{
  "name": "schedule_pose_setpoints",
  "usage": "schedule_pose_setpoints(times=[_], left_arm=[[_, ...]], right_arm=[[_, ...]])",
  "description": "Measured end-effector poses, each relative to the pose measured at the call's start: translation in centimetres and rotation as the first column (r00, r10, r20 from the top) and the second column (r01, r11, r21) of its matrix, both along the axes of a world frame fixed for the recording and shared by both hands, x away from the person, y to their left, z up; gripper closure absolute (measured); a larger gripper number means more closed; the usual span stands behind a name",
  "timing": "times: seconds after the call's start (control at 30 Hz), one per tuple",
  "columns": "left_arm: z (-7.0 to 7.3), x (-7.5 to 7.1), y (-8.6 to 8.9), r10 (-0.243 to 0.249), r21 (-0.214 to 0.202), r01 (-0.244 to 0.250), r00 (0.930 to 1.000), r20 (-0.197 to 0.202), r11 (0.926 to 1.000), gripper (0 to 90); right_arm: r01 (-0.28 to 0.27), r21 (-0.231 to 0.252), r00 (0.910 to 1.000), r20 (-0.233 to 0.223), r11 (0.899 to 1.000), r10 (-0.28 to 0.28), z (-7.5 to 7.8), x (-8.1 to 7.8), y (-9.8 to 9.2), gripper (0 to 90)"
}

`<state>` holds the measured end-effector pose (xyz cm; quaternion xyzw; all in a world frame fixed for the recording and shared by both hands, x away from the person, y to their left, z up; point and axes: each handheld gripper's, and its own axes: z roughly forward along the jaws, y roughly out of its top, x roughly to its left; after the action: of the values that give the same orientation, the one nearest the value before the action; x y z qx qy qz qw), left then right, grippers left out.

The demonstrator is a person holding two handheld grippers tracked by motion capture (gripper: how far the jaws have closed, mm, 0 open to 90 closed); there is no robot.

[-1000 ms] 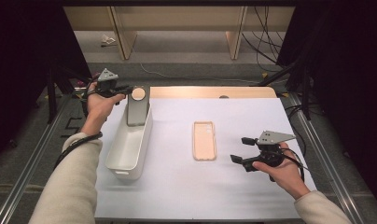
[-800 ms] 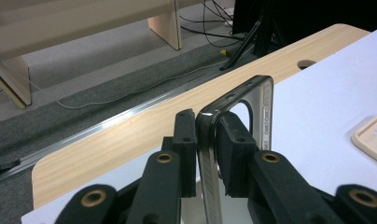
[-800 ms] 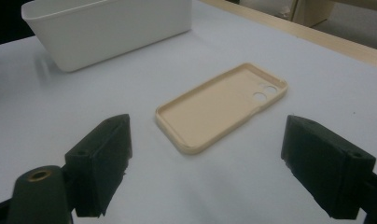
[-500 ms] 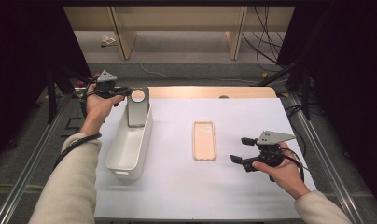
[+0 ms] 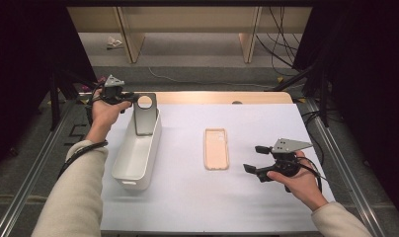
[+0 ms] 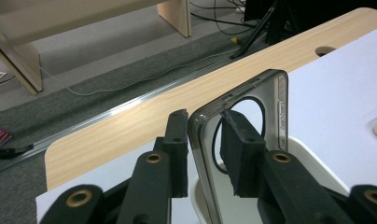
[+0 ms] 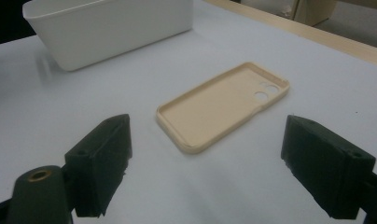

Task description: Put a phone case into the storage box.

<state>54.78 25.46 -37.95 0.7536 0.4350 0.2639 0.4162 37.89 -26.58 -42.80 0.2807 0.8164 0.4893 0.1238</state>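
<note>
A smoky grey phone case point(image 5: 144, 118) stands upright at the far end of the white bin point(image 5: 133, 163), leaning on its end wall. My left gripper point(image 5: 133, 98) reaches it from the left. In the left gripper view the case's edge point(image 6: 282, 107) sits between the jaws of the left gripper point(image 6: 203, 126). The jaws have just been opening, and a small gap shows beside the inner pad point(image 6: 238, 154). A peach phone case point(image 5: 216, 148) lies hollow side up mid-table. To its right my right gripper point(image 5: 253, 159) stands open and holds nothing; the right gripper point(image 7: 207, 149) faces the peach case point(image 7: 224, 105).
A white sheet point(image 5: 227, 207) covers the table, with a wooden strip point(image 5: 222, 97) along the far edge. Metal rails point(image 5: 336, 163) run down both sides. The bin point(image 7: 107, 28) lies beyond the peach case in the right gripper view. Shelf legs and cables sit on the floor behind.
</note>
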Motion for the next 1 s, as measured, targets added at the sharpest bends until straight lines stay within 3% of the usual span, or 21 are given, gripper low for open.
schedule_pose_setpoints(times=[0.17, 0.5, 0.77, 1.0], left_arm=[[0.0, 0.1, -0.2, 0.0, 0.015, 0.0, 1.0, -0.002, 0.9999, 67.7], [-0.1, 0.3, -0.4, 0.008, 0.003, -0.008, 0.9995, -0.03, 1.0, 57.6], [0.3, 0.1, -1.1, 0.039, 0.002, -0.039, 0.9969, -0.068, 0.9992, 29.8], [1.1, -0.5, -1.5, 0.068, 0.034, -0.065, 0.9943, -0.083, 0.9973, 14.2]], right_arm=[[-0.001, 0.0, 1.0, 0.001, 1.0, 0.001, 0.0, 0.0, 0.0, 17.0], [-0.002, -0.002, 1.0, -0.001, 1.0, 0.002, 0.0, 0.0, 0.0, 17.1], [-0.003, -0.005, 1.0, -0.001, 1.0, 0.003, 0.0, 0.0, 0.0, 17.0], [-0.003, -0.007, 1.0, -0.003, 1.0, 0.003, -0.1, 0.0, 0.1, 17.0]])
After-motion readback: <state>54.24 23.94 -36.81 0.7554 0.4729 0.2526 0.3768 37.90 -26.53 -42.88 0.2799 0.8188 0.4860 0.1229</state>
